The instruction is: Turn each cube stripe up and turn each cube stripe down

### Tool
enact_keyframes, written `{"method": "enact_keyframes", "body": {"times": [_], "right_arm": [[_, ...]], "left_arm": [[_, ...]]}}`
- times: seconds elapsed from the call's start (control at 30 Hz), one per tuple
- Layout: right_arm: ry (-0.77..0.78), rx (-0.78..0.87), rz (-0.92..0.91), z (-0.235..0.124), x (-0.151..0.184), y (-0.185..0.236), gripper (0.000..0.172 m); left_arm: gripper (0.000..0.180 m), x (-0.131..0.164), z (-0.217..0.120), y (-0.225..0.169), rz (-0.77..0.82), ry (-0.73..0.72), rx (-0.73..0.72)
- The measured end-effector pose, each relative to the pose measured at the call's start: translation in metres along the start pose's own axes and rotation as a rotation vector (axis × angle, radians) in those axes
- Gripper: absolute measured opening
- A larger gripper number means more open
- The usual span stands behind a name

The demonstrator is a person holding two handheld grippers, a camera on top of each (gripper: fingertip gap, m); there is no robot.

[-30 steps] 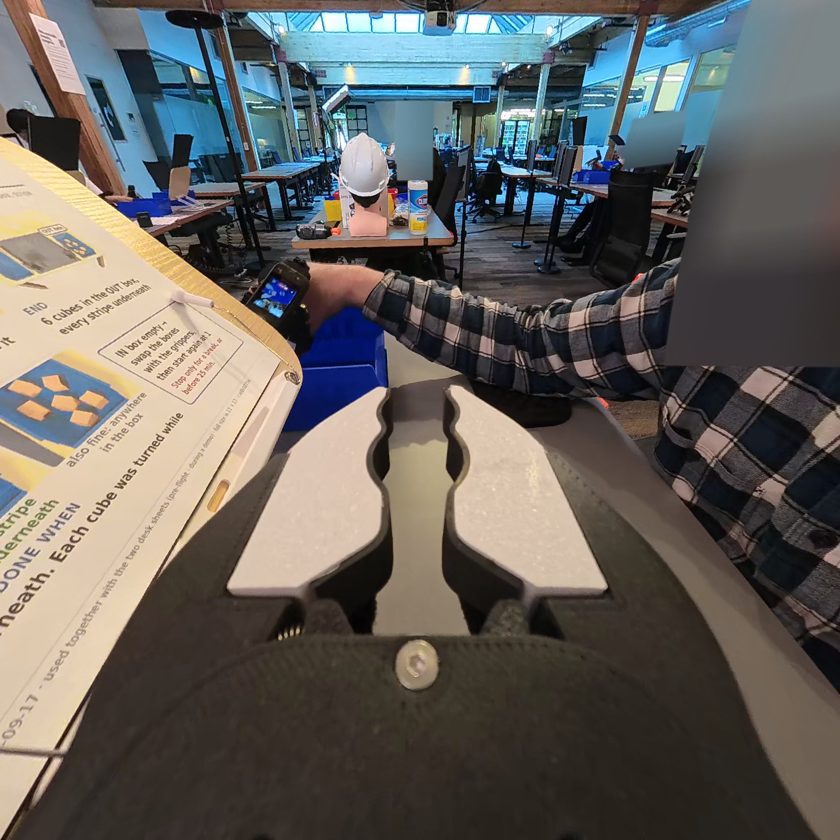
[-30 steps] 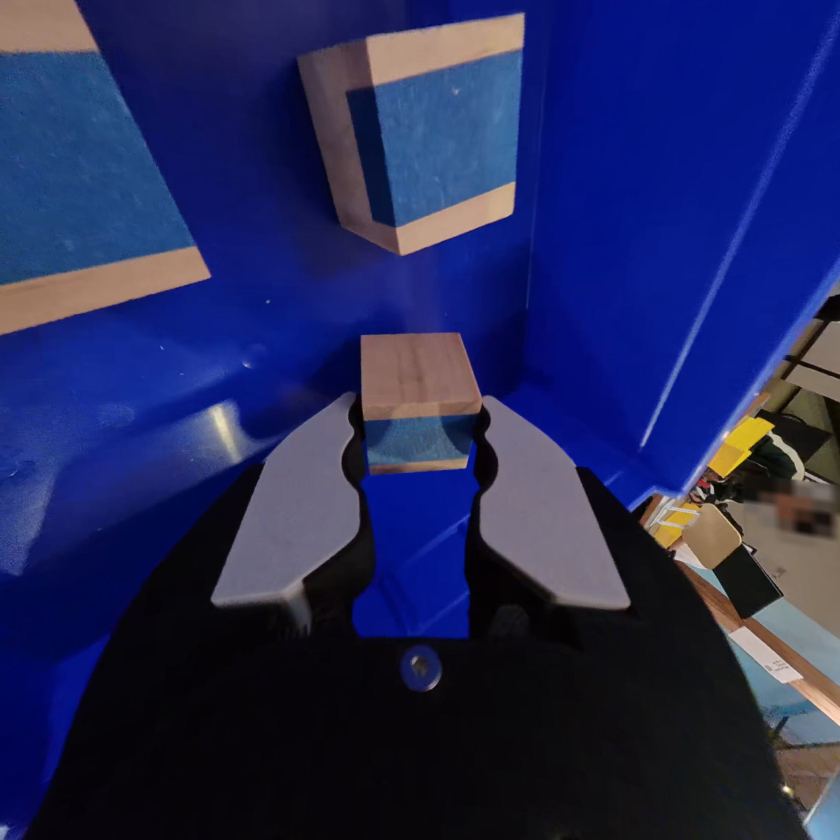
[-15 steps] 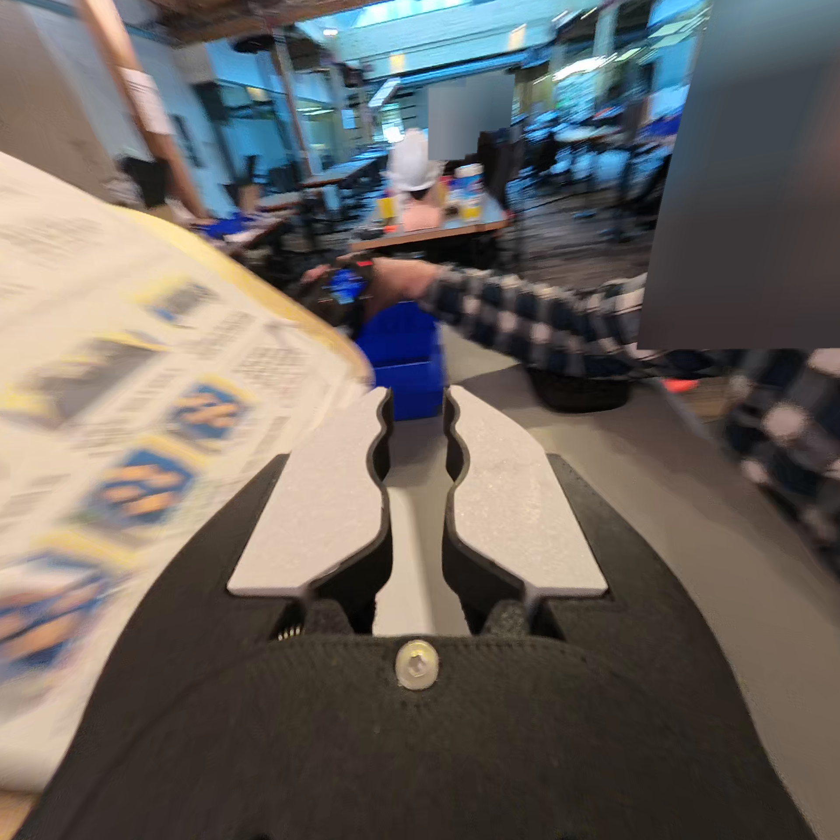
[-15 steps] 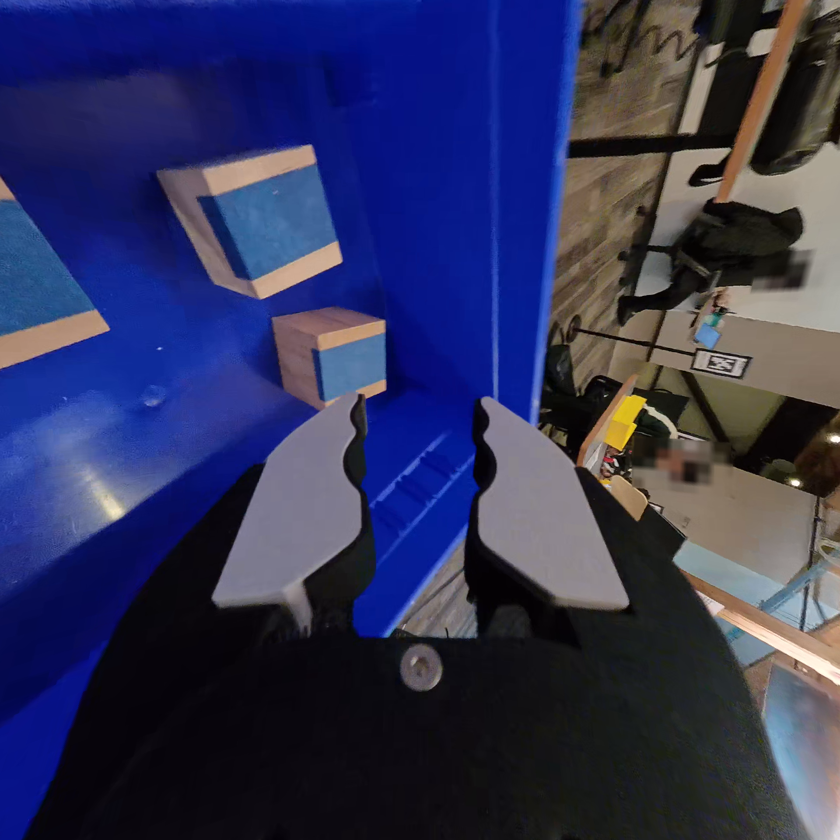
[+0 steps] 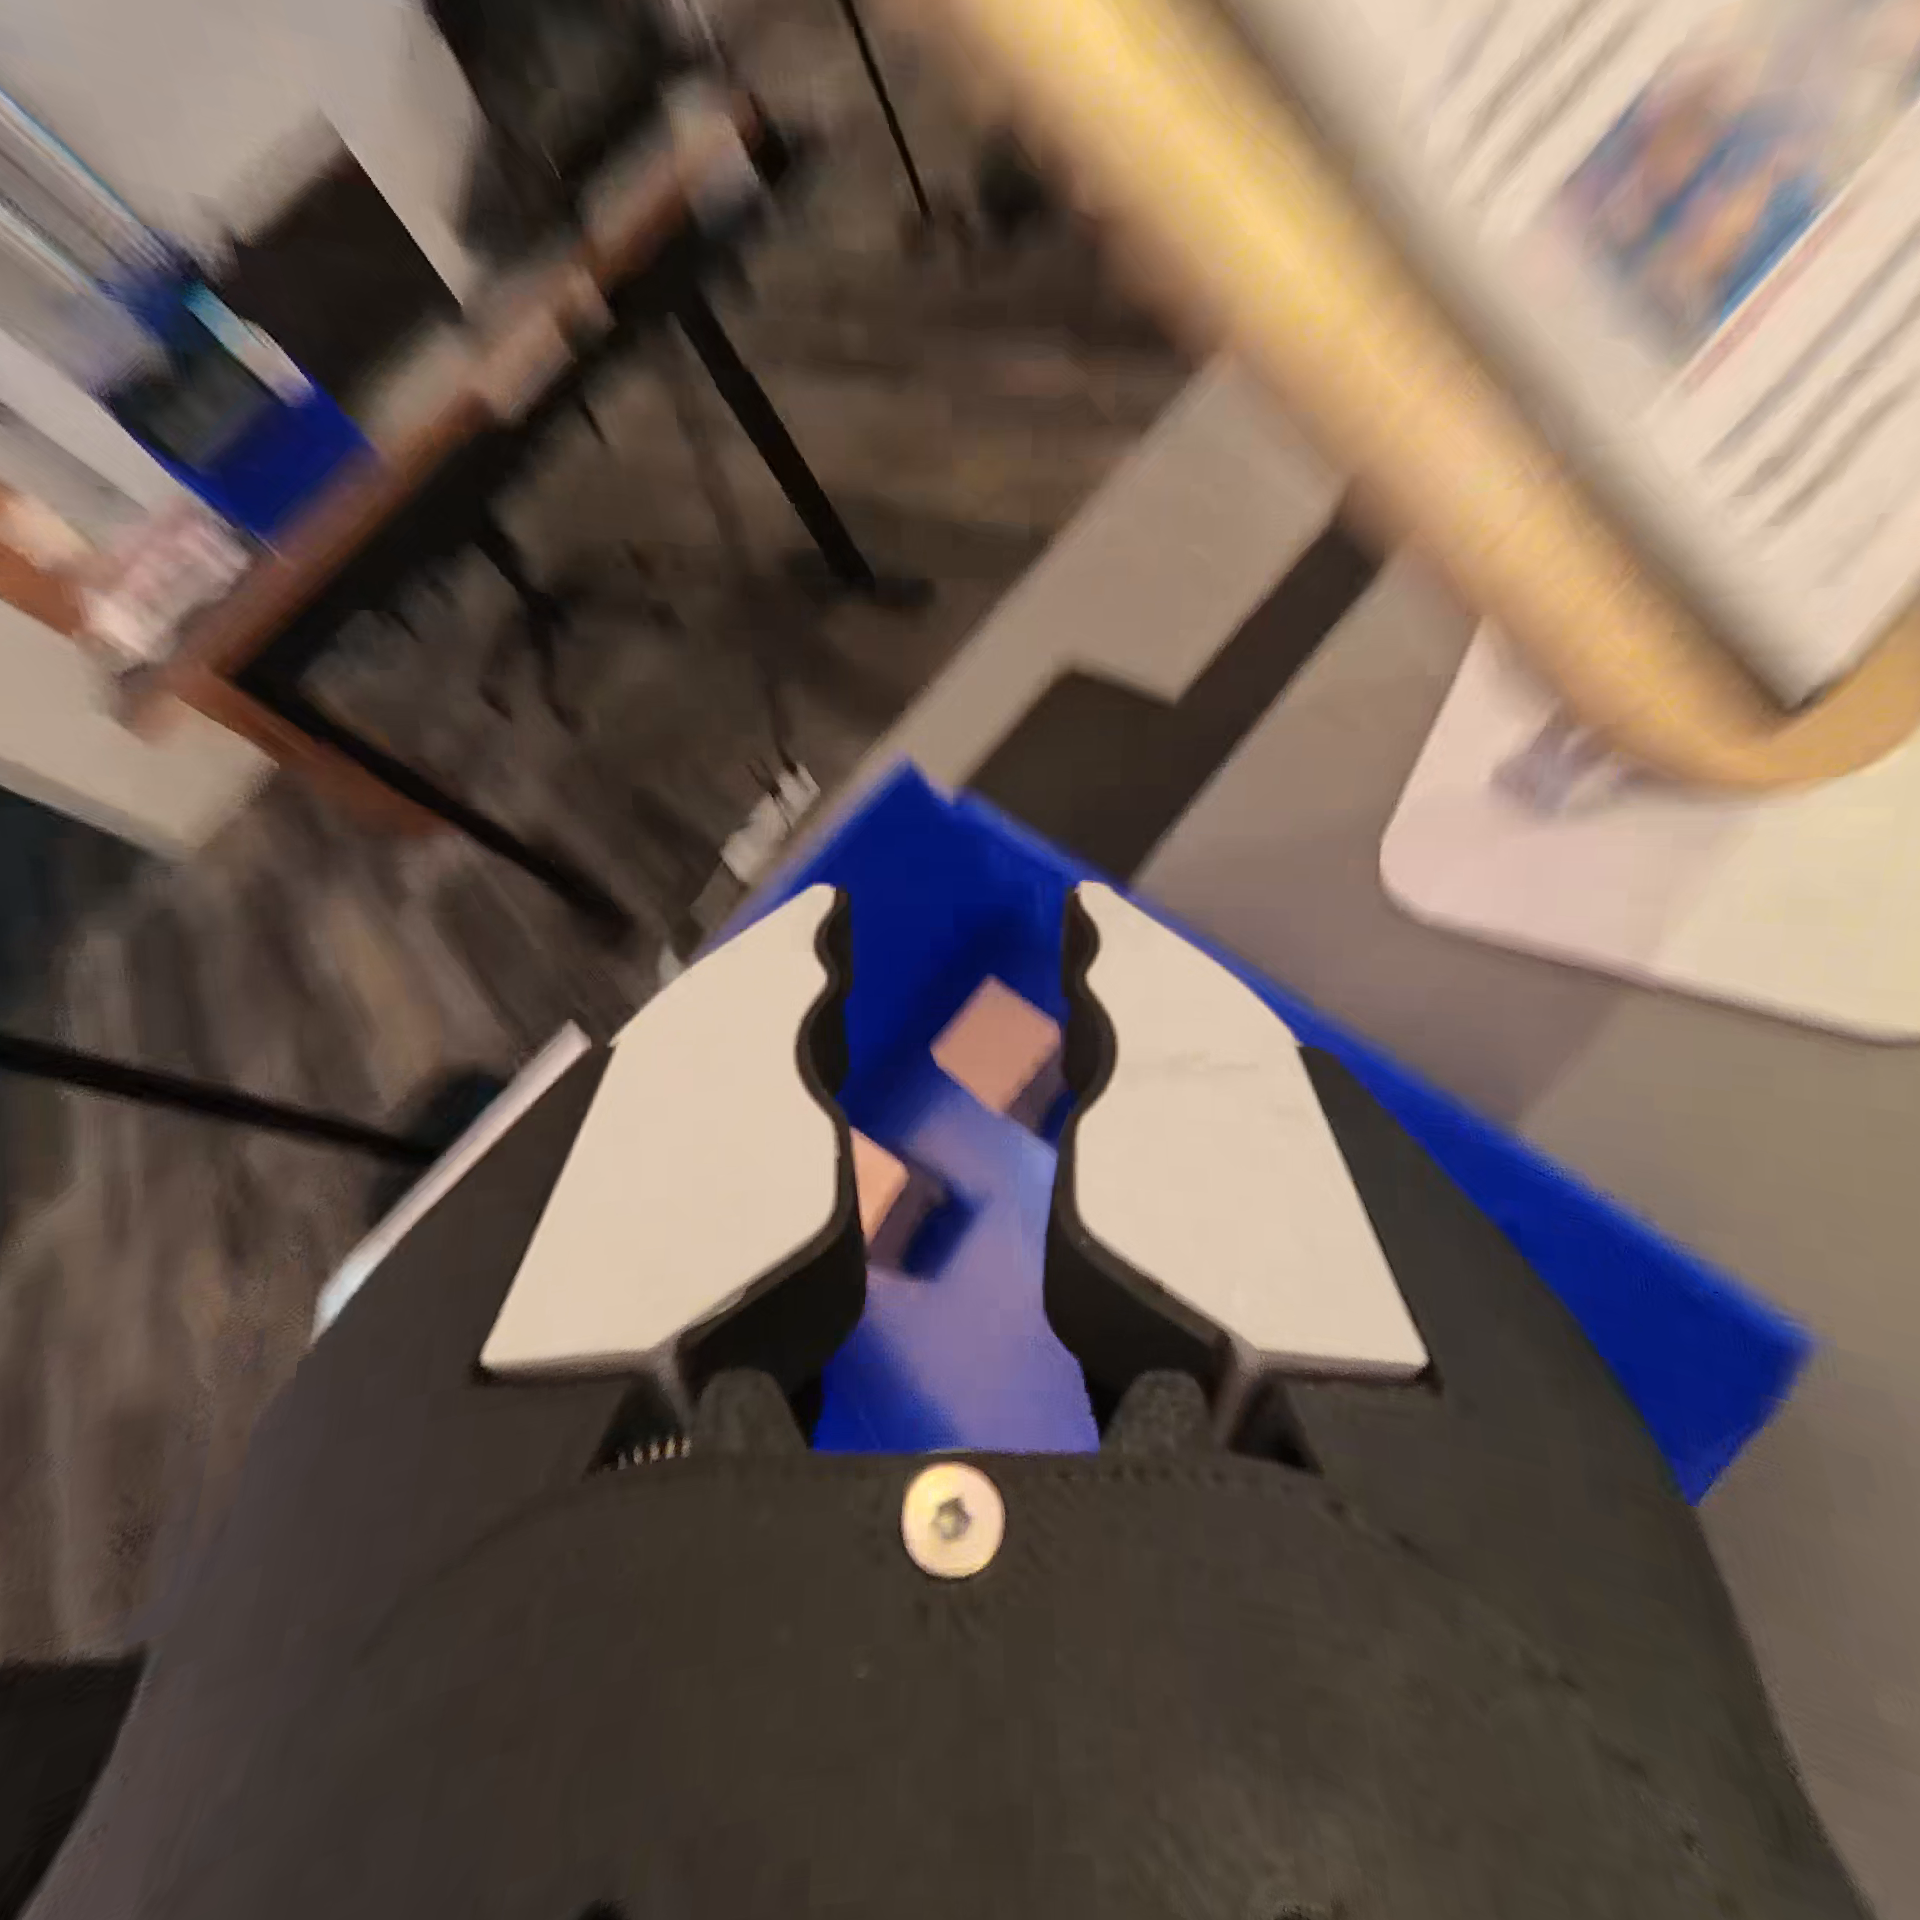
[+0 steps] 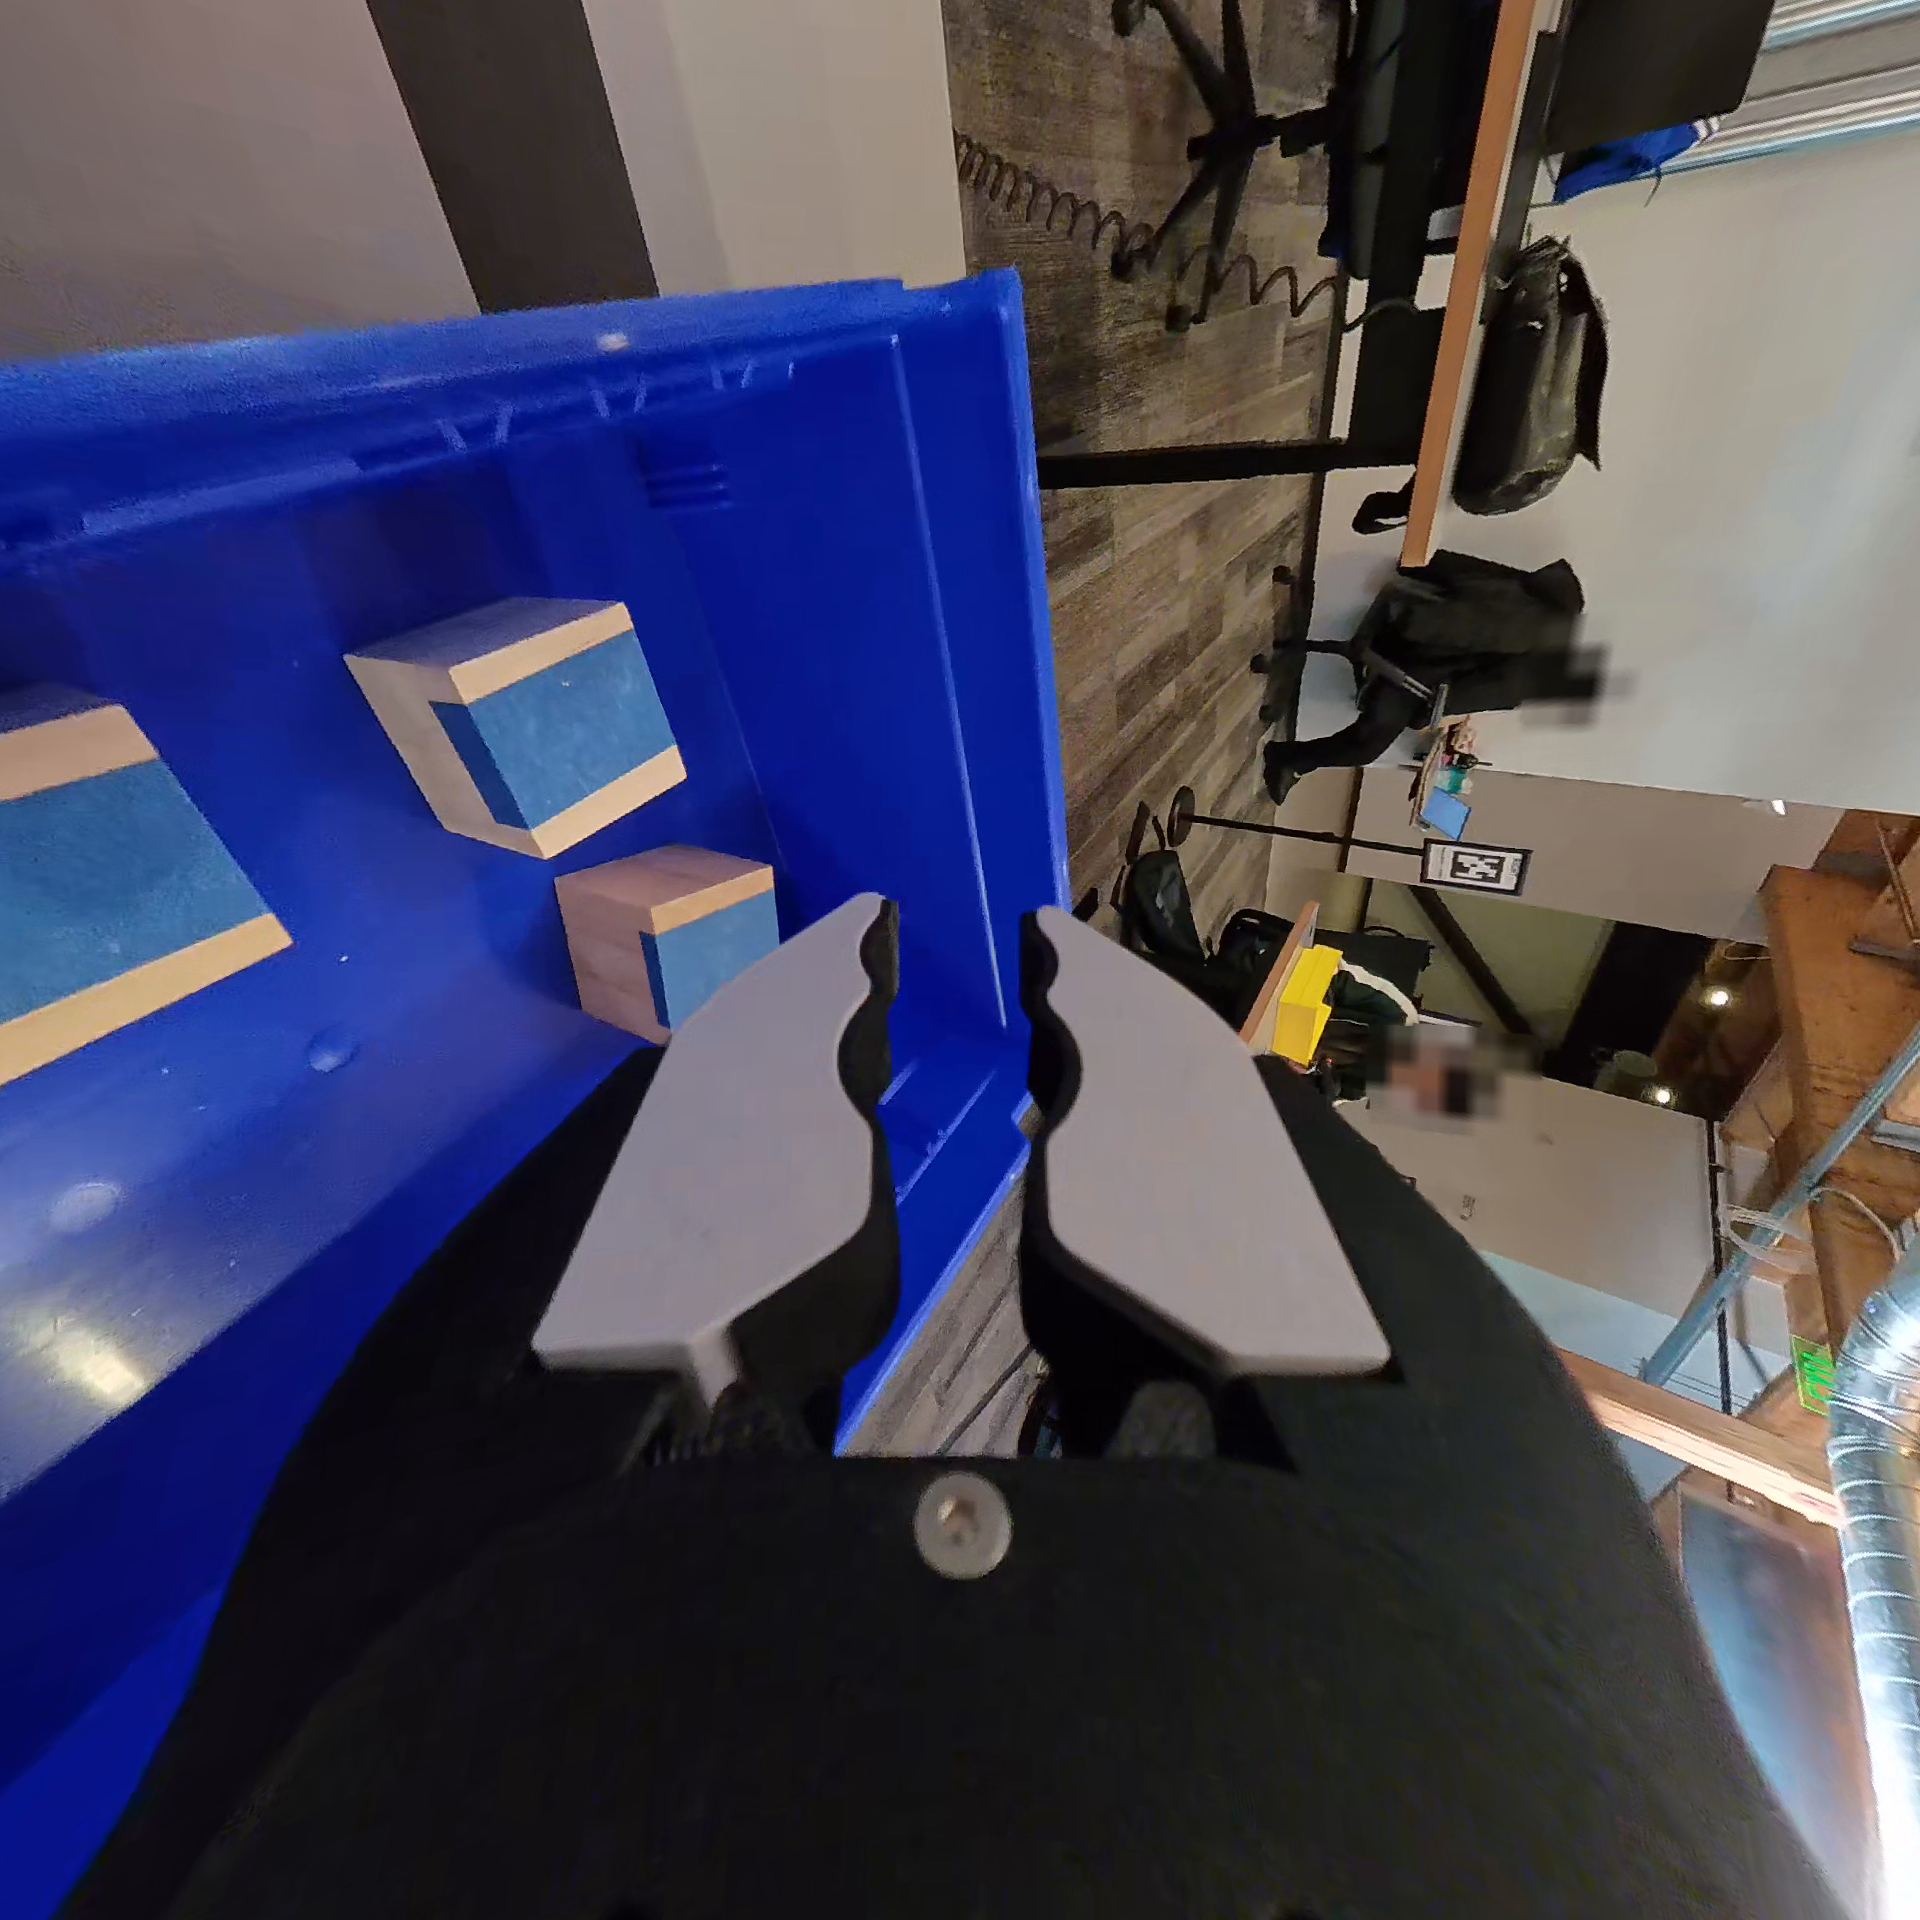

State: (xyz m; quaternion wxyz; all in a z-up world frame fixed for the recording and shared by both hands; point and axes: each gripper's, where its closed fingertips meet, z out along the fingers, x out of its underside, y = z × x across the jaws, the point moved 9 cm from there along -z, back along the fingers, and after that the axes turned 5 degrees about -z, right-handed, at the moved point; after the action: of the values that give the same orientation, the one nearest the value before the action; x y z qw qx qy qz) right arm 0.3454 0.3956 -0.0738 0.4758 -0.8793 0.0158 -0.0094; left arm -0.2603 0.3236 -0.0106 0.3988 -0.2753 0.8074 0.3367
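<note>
Looking down through the left wrist view, the left tool (image 5: 951, 914) hangs over an open blue plastic bin (image 5: 1455, 1174) that stands on a grey counter (image 5: 1683, 1195). Its two pale grey fingers (image 5: 707, 1122) stand apart with nothing between the pads; only the bin's floor shows in the gap. Two small wooden cubes lie down there: a plain-topped cube (image 5: 997, 1039) close to the right finger's edge, and a second cube (image 5: 883, 1195) half hidden behind the left finger. This whole view is motion-blurred, so no stripe can be made out on either one. To the upper right a tan cardboard-backed printed sheet (image 5: 1662, 260) leans over a white mat (image 5: 1621, 894), and a wood-topped desk (image 5: 436, 436) stands on the floor at upper left.

The right wrist view is sharp and shows what the left cannot. The right tool (image 6: 956, 925) is also open and bare, its fingers set just past the blue bin wall (image 6: 883, 582), with the bin's corner behind them. Inside the bin, from left to right: a large near cube with a blue stripe (image 6: 104, 873) cut by the frame edge, a middle blue-striped wooden cube (image 6: 540, 717) with its stripe facing the camera, and a smaller striped cube (image 6: 675, 935) just beside the left fingertip, not touching it. Beyond the wall lie a wood-plank floor (image 6: 1174, 644) and a yellow box (image 6: 1309, 1003).
</note>
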Motion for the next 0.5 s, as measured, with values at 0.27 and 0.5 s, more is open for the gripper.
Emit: {"method": "enact_keyframes", "body": {"times": [0.27, 0.5], "right_arm": [[-0.047, -0.009, 0.032, -0.005, -0.005, -0.001, 0.024], [-0.058, -0.023, 0.012, -0.003, -0.012, 0.003, 0.023]], "left_arm": [[0.056, 0.057, 0.080, -0.006, 0.271, 0.424, 0.029], [0.062, 0.077, 0.120, -0.002, 0.306, 0.516, 0.095]]}}
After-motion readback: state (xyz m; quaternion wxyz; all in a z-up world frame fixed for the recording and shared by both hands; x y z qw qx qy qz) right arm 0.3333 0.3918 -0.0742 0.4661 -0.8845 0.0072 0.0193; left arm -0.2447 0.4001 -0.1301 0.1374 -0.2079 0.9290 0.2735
